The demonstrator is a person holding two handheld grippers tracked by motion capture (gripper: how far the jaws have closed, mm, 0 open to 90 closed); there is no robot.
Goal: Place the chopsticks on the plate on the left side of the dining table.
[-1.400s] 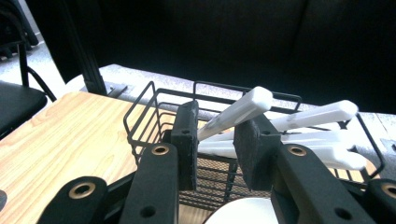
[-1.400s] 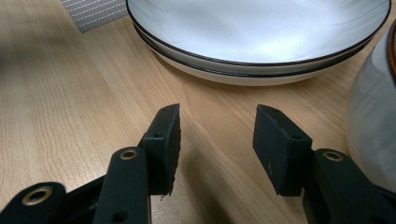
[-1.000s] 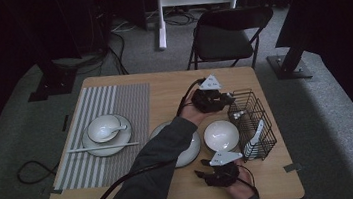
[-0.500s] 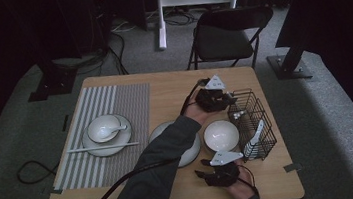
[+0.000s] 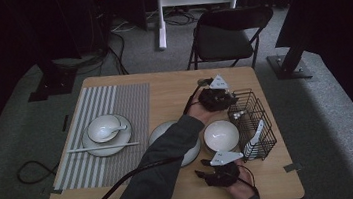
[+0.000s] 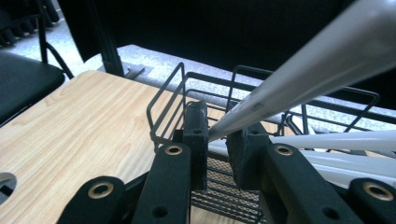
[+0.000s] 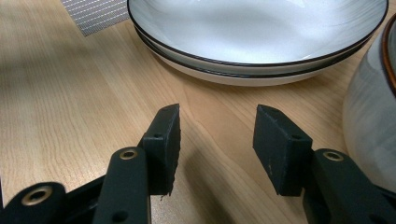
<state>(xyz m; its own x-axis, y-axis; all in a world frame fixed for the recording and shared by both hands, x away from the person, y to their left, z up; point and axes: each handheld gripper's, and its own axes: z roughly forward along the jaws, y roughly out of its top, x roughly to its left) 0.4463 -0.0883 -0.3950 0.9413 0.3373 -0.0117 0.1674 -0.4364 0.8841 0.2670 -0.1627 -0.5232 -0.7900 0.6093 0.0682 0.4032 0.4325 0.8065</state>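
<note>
My left gripper (image 5: 224, 99) is at the far left corner of a black wire basket (image 5: 265, 142) on the right of the table. In the left gripper view a white chopstick (image 6: 299, 77) slants up from between the jaws of my left gripper (image 6: 218, 137). The jaws have just been closing and stand narrow around its lower end, with no firm press showing. More white chopsticks (image 6: 341, 140) lie in the basket (image 6: 168, 100). My right gripper (image 5: 207, 164) rests near the front edge. In its own view my right gripper (image 7: 217, 140) is open over bare wood.
A white bowl (image 5: 221, 135) sits left of the basket, with stacked shallow plates (image 5: 158, 132) beside it, partly under the left sleeve. A striped mat (image 5: 119, 101) at the left holds a plate (image 5: 94, 148) with bowl, spoon and chopsticks. A folding chair (image 5: 230, 33) stands behind the table.
The left gripper has edged slightly toward the basket. The right gripper has stayed where it was.
</note>
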